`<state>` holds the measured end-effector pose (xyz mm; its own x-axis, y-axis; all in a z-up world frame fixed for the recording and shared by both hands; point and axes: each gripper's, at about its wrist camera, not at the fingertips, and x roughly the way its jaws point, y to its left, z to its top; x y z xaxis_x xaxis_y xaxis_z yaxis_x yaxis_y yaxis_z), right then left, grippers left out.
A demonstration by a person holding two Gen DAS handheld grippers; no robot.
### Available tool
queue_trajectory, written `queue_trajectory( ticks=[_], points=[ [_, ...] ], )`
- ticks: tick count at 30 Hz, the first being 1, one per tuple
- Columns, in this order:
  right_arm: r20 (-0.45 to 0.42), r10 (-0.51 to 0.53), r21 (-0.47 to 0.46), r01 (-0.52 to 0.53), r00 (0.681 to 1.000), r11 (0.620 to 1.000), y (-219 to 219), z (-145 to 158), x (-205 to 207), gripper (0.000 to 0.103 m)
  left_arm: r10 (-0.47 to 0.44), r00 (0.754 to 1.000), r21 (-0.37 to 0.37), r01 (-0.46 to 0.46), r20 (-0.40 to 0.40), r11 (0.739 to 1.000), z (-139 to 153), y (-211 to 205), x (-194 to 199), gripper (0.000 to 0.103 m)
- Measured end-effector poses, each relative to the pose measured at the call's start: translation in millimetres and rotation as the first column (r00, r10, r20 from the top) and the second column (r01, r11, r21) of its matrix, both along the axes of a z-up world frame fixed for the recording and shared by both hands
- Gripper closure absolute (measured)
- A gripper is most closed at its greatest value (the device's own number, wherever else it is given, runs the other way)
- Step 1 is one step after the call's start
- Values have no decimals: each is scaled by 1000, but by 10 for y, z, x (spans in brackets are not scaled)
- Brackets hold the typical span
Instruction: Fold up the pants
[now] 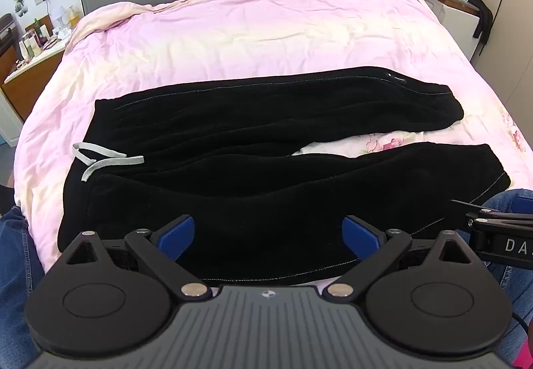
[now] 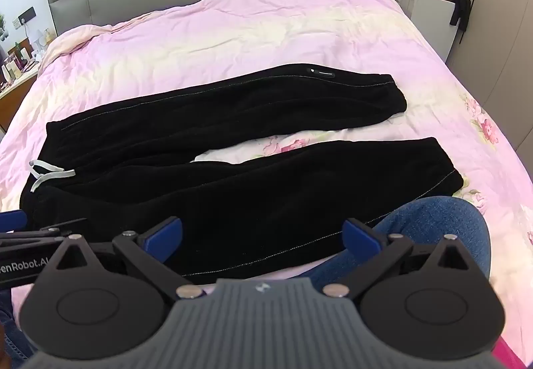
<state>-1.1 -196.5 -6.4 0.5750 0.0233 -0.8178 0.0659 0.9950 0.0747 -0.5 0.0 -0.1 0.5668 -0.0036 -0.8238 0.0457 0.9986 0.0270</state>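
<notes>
Pants lie flat across the pink bedspread, waistband left, legs splayed apart to the right. We hold the left gripper and right gripper above the near leg, both with jaws spread wide and gripping nothing. Our worry: the thick, dark fabric may let a pinch catch only the top layer, so the fold drags crooked, and the loose drawstring could snag. We see no containers holding anything here.

Black pants with a grey drawstring — pink, partly floral bedspread.
</notes>
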Motion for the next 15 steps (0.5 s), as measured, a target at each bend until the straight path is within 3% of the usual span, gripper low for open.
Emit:
queue_trajectory(
  ticks=[15],
  points=[
    [2, -3, 10, 3, 1000, 1000, -29, -26, 0, 5, -6, 1000, -8, 6, -15, 1000, -41, -28, 41, 0]
  ],
)
